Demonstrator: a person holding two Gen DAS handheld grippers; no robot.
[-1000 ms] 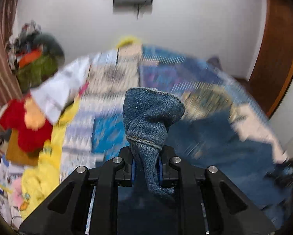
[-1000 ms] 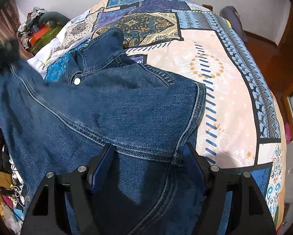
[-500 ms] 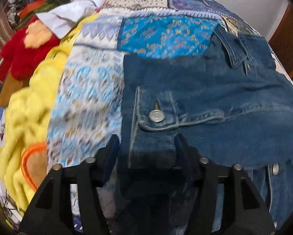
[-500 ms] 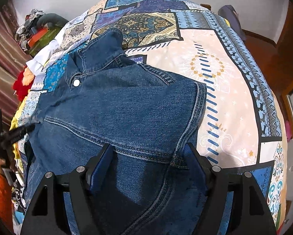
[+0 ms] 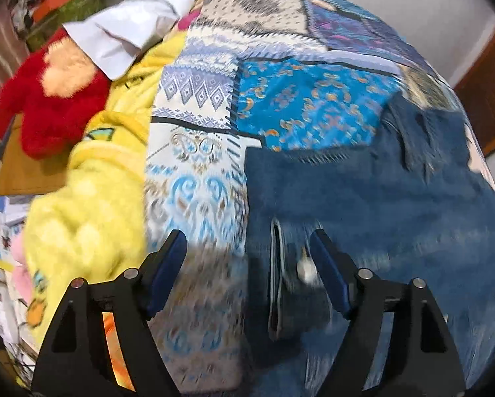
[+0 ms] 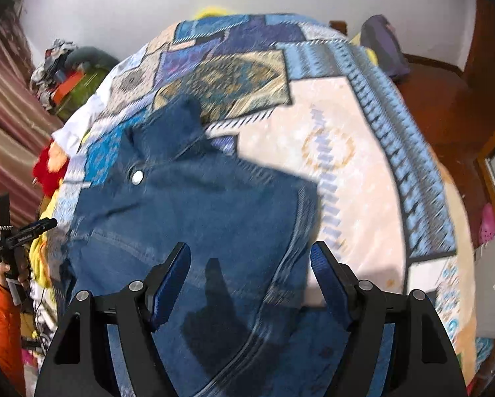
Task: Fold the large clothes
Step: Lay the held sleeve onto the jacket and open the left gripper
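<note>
Item: denim jacket point(image 6: 194, 218), lying spread on the bed point(image 6: 353, 172), collar toward the far end, body running down to the near edge under both my claws.

Risk: the flap I am letting go is sitting loose by the bed's left edge; I judge it may be sliding or springing back open, since stiff denim resists a crease. The cuff button point(image 5: 305, 269) could also be catching a pad.

Left claw point(image 5: 247, 258): jaws are opening wide, pointing steeply down; the folded edge is lying between them, pads not pressing on it, nothing held.

Right claw point(image 6: 250, 271): standing wide open above the jacket's lower hem, gripping nothing; whether it is brushing the cloth, I cannot tell.

Adjacent: yellow blanket point(image 5: 82, 218) and red plush point(image 5: 49, 99) crowding the bed's left edge.
</note>
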